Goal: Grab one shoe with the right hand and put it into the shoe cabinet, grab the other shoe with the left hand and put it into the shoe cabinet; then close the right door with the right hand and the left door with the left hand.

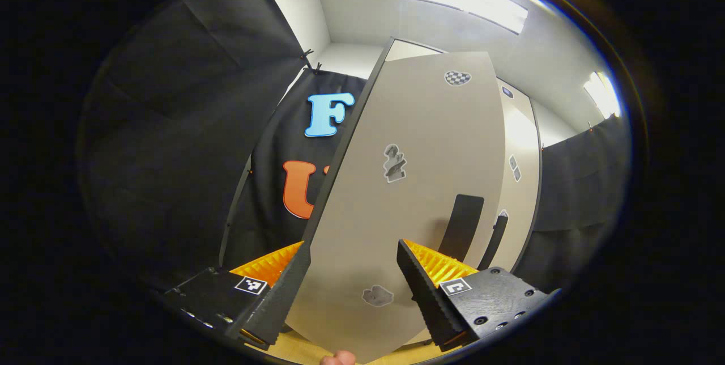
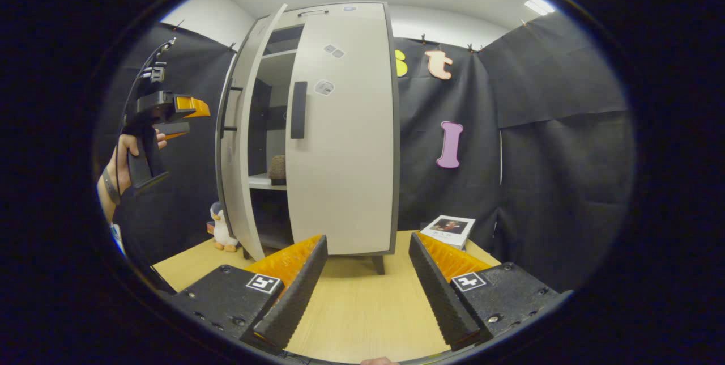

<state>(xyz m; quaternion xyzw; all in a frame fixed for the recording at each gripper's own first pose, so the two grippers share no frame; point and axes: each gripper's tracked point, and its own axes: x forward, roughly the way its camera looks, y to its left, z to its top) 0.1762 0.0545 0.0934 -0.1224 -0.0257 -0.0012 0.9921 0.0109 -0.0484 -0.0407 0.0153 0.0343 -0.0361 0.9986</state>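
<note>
I hold the left gripper (image 1: 354, 274) with jaws spread astride the left door's (image 1: 408, 183) edge to swing it shut; right gripper (image 2: 368, 274) idles, jaws spread, right door (image 2: 340, 138) closed ahead.

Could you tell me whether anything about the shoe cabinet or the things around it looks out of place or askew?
Nothing looks damaged or spilled. The tall beige cabinet's left door stands ajar while the right door is shut. A small toy penguin stands on the wooden table beside it, and a book lies flat.
</note>
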